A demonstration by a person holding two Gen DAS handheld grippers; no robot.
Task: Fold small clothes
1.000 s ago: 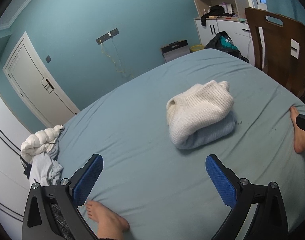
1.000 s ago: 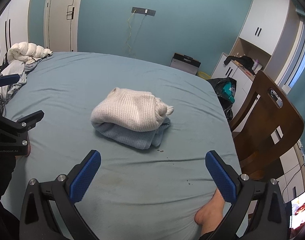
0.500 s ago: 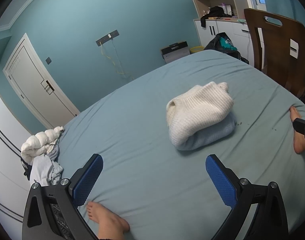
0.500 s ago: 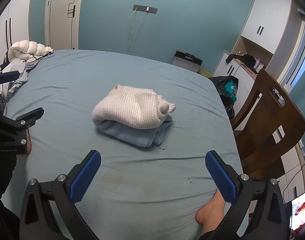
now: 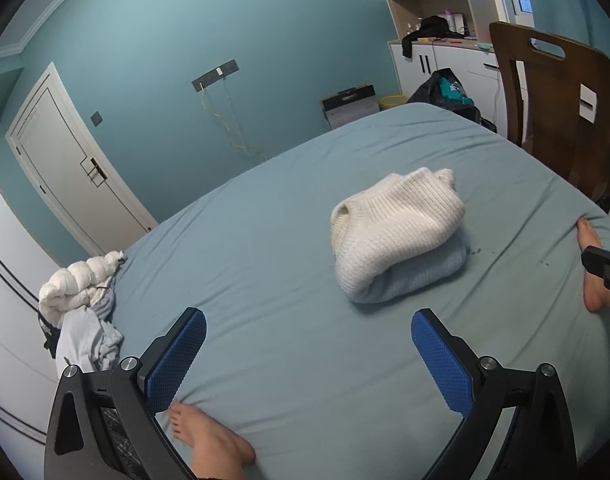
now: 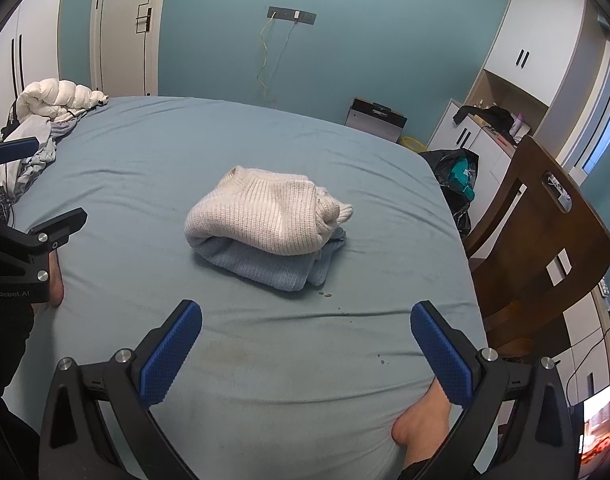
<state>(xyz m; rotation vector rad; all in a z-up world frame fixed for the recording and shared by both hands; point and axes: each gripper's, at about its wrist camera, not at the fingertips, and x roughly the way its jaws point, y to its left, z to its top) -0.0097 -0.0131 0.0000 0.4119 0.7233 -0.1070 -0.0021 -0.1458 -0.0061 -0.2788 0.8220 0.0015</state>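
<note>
A folded white knit sweater (image 5: 397, 224) lies on top of a folded light-blue knit garment (image 5: 421, 276) in the middle of the bed; the stack also shows in the right wrist view, white sweater (image 6: 265, 212) over the blue garment (image 6: 265, 268). My left gripper (image 5: 307, 352) is open and empty, held above the sheet short of the stack. My right gripper (image 6: 305, 344) is open and empty, also short of the stack. The left gripper's body (image 6: 29, 252) shows at the left edge of the right wrist view.
The bed (image 5: 265, 240) has a blue-grey sheet. A heap of unfolded clothes and a white puffy jacket (image 5: 81, 292) lies at its far left corner. A wooden chair (image 6: 545, 248) stands at the right side. The person's bare feet (image 5: 209, 440) rest on the near edge.
Both grippers have drifted slightly; the stack sits a little differently in each view. Nothing was gripped or released.
</note>
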